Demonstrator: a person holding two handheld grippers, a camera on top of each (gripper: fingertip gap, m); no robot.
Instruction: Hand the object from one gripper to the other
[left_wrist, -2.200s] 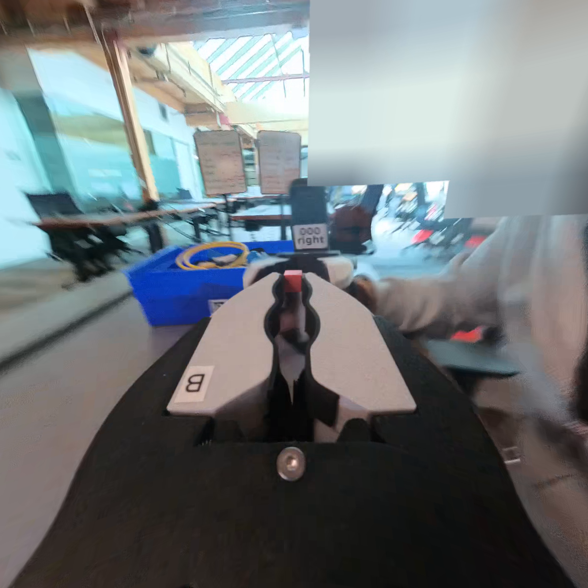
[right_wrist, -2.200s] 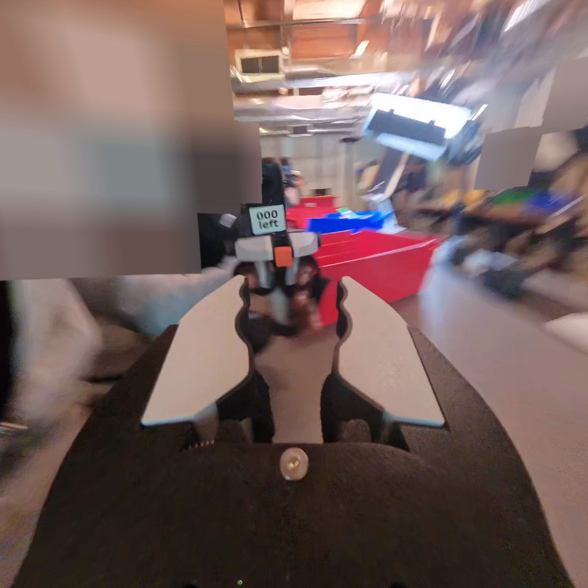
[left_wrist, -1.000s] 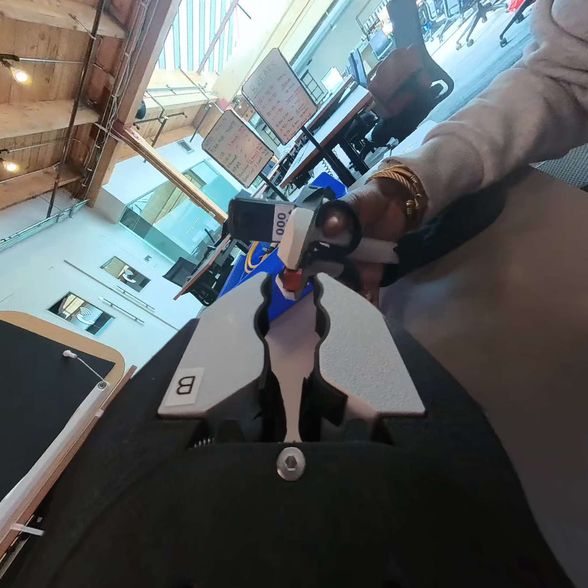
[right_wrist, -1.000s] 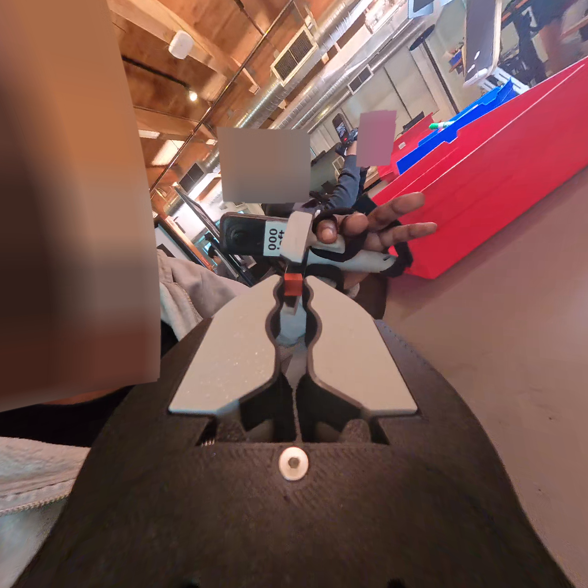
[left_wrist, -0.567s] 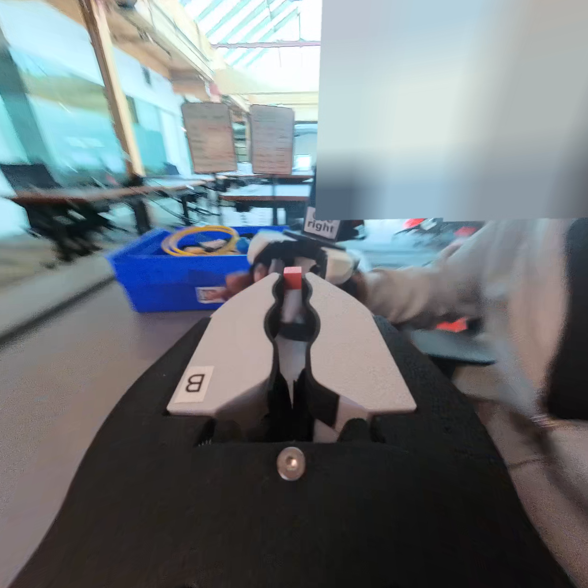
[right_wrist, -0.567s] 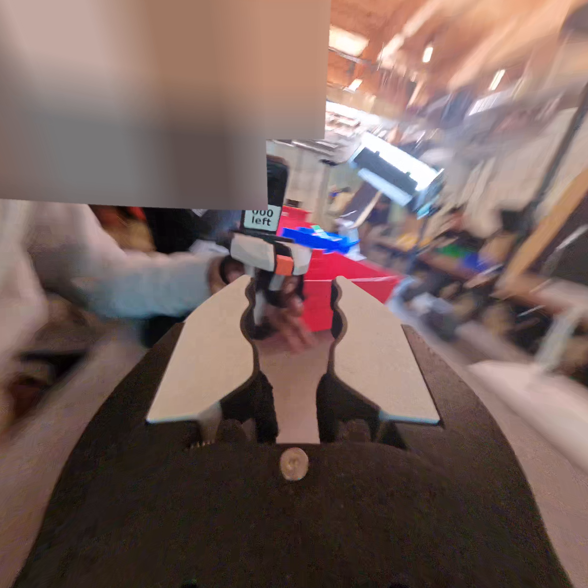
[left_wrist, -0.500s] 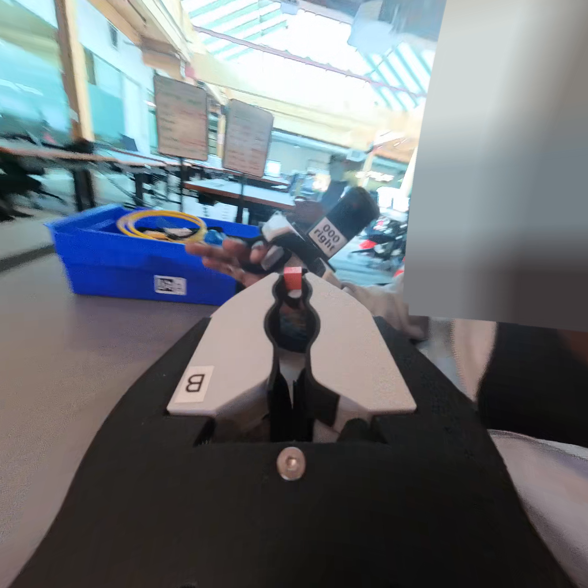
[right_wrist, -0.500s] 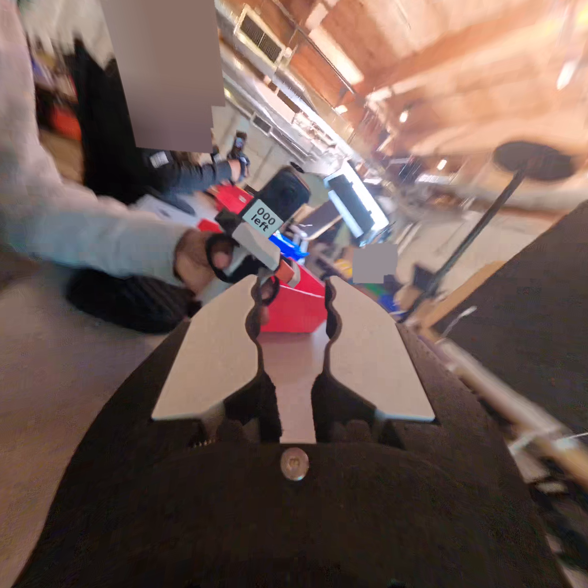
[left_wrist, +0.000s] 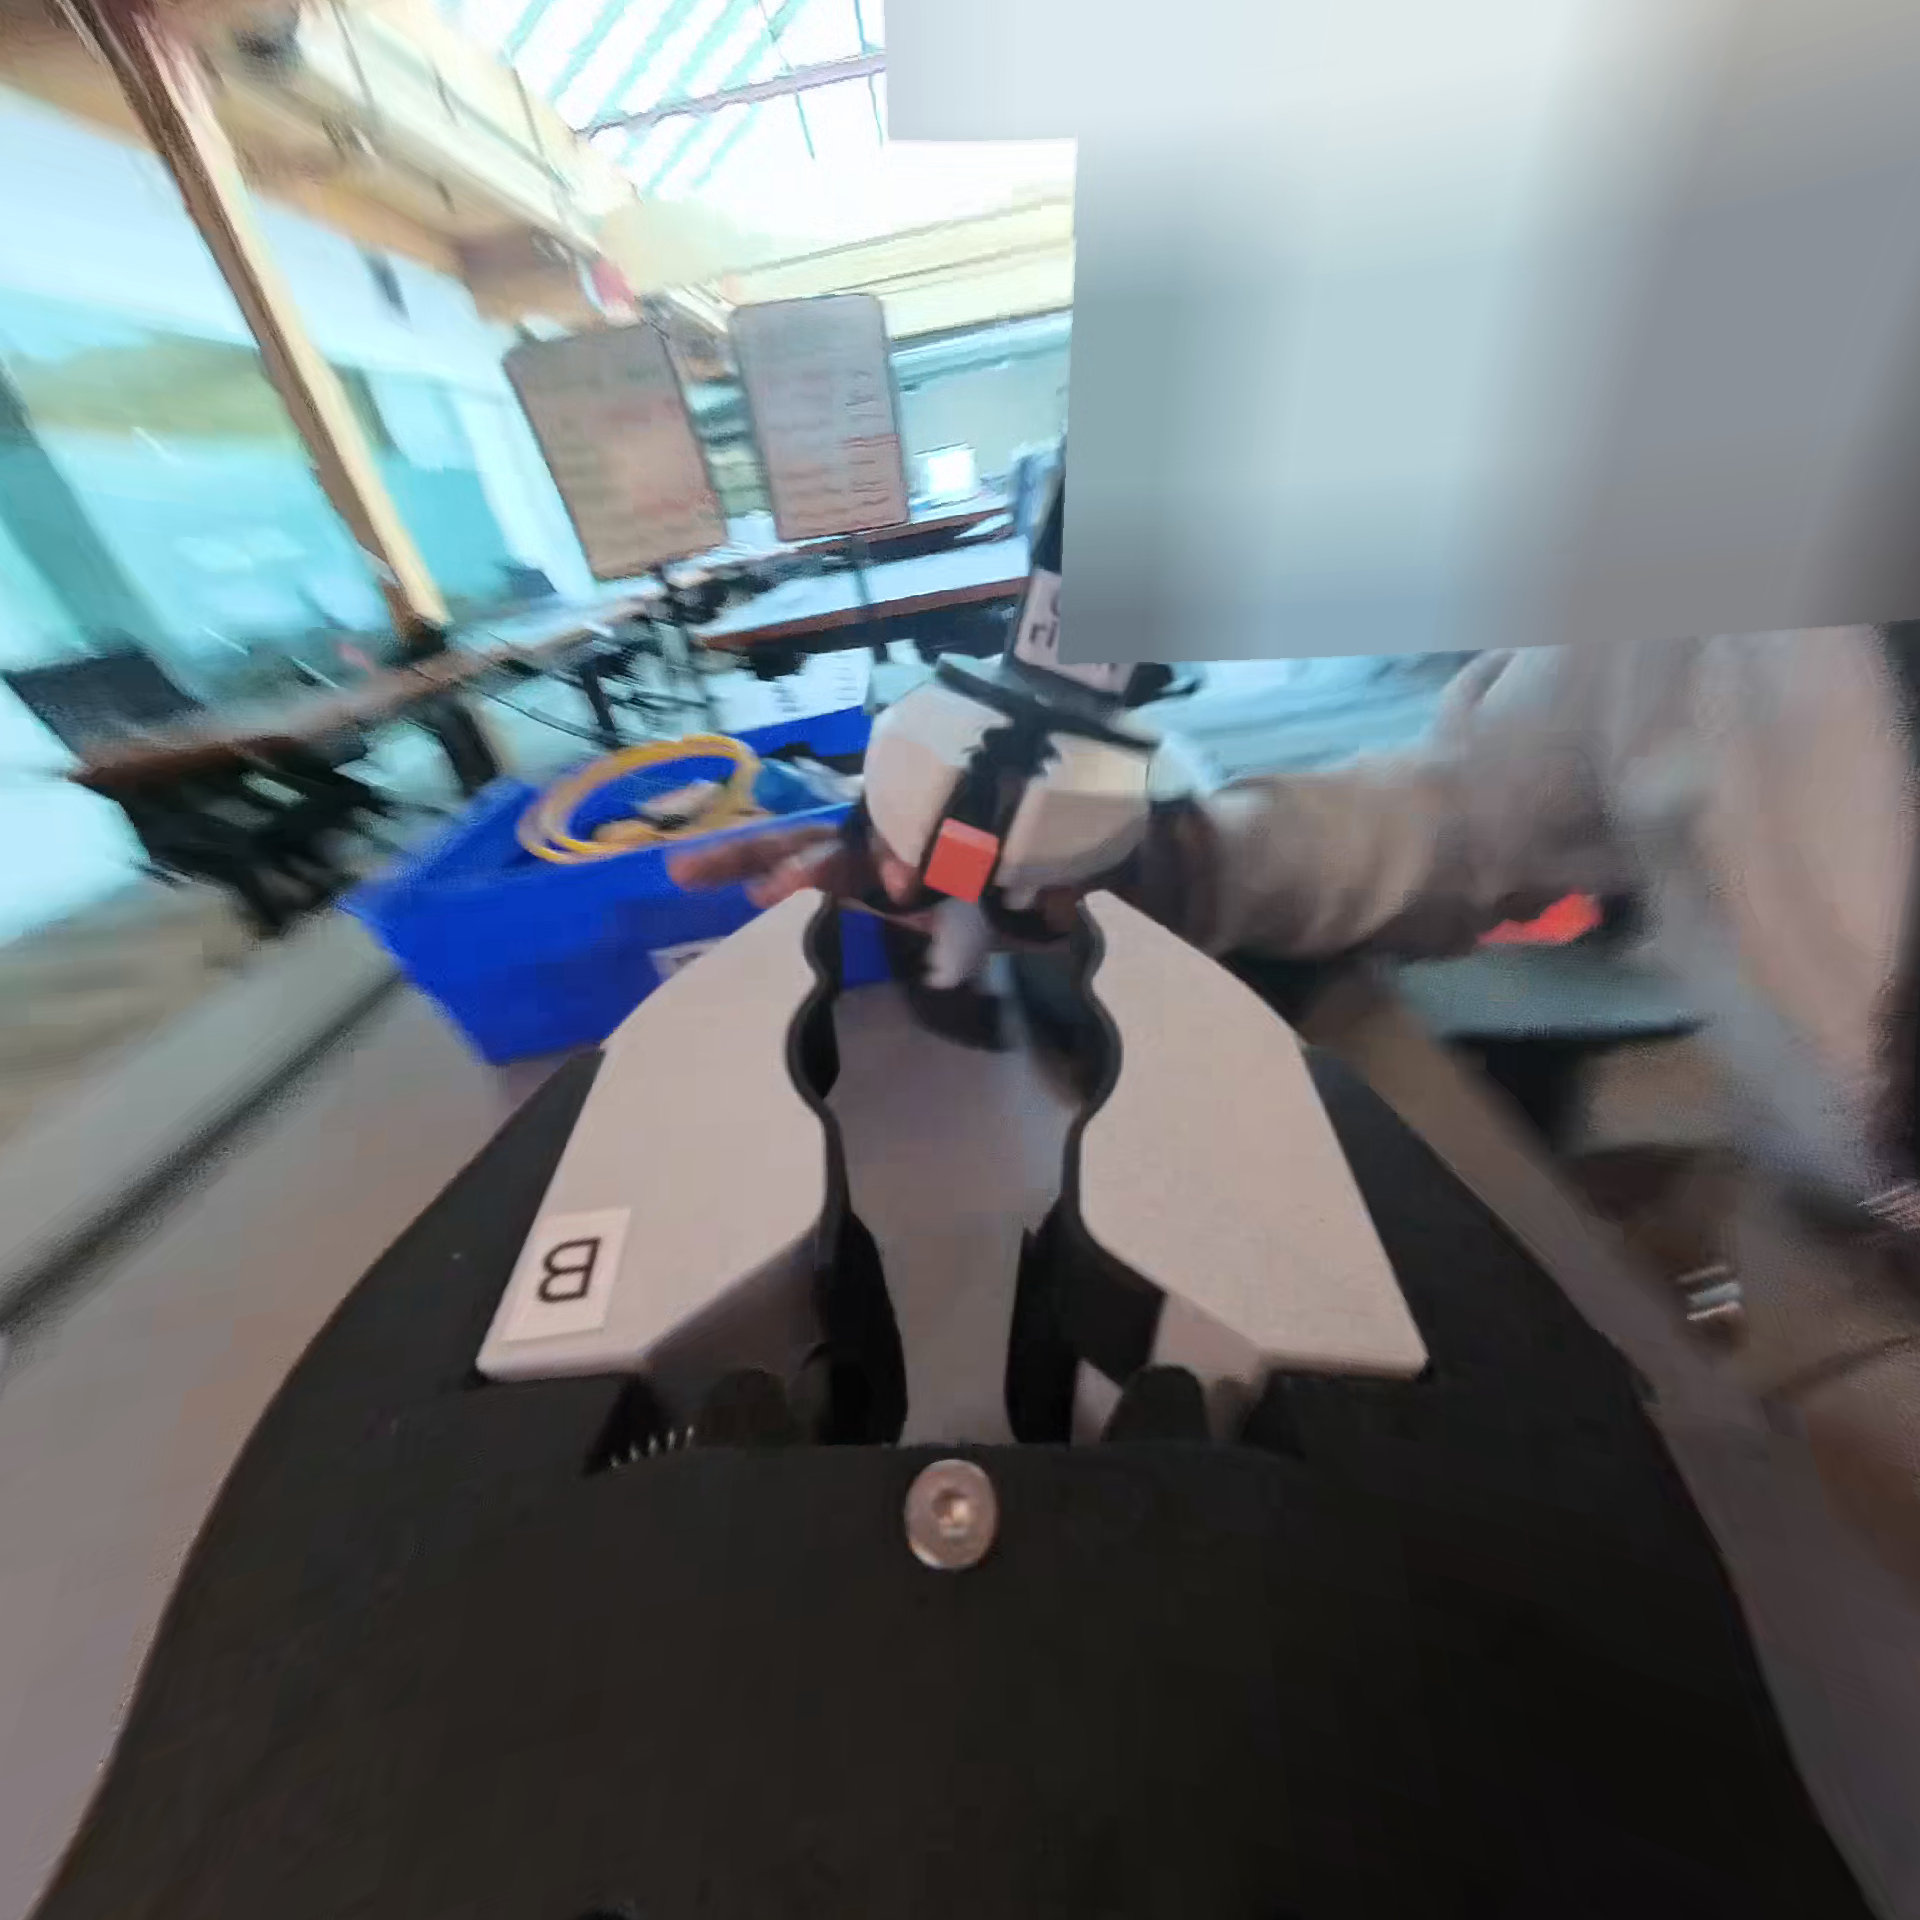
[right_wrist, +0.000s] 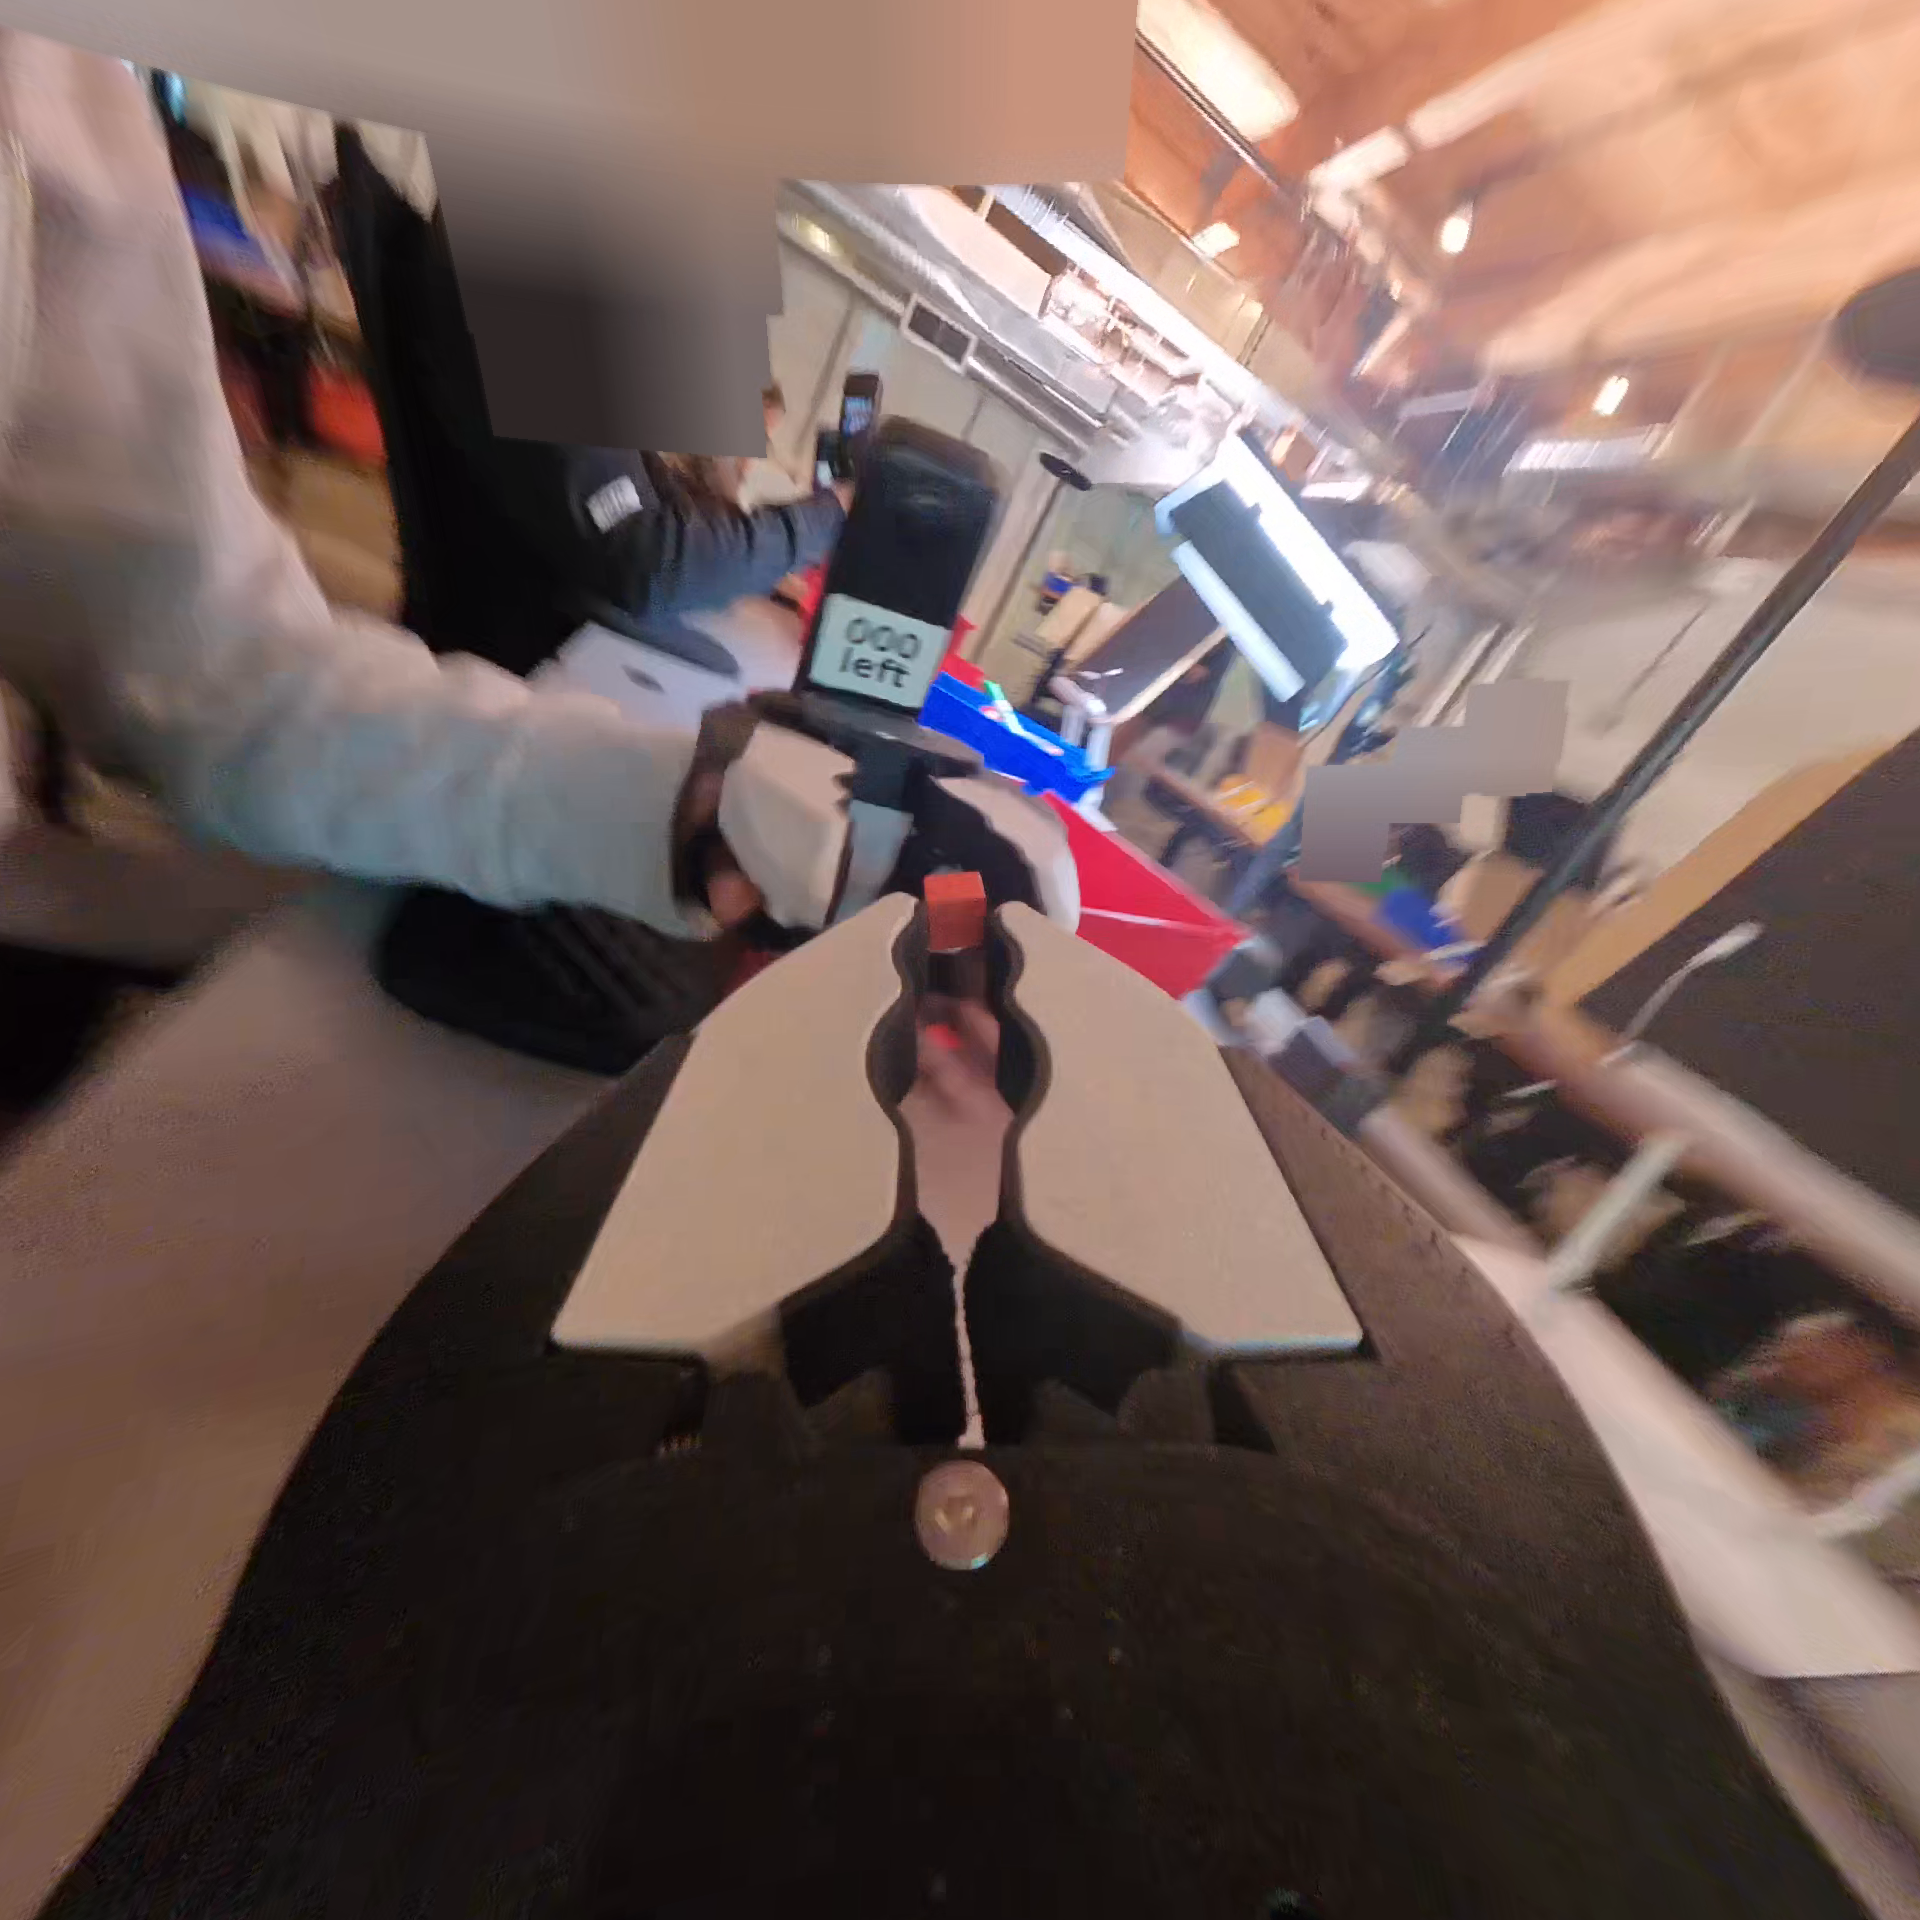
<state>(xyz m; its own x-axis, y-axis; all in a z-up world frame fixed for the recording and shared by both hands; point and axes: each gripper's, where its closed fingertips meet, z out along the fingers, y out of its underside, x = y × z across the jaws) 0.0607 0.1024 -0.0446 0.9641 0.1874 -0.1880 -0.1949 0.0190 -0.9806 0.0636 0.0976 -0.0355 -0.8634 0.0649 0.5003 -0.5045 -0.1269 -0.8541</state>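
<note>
Blue bin (left_wrist: 540, 935): off to the left on the bench (left_wrist: 208, 1195), yellow cable coiled inside, not involved.
Left hand-held gripper (left_wrist: 951, 935): fingers spread wide, nothing between them.
Red cube (right_wrist: 954, 906): pinched right at the tips of the other tool, up in the air between the two.
Right hand-held gripper (right_wrist: 956, 914): closed down on the cube.
Doing it well: I'd say line the spread fingers up square around the cube, squeeze firmly, and only then let the right one release.
</note>
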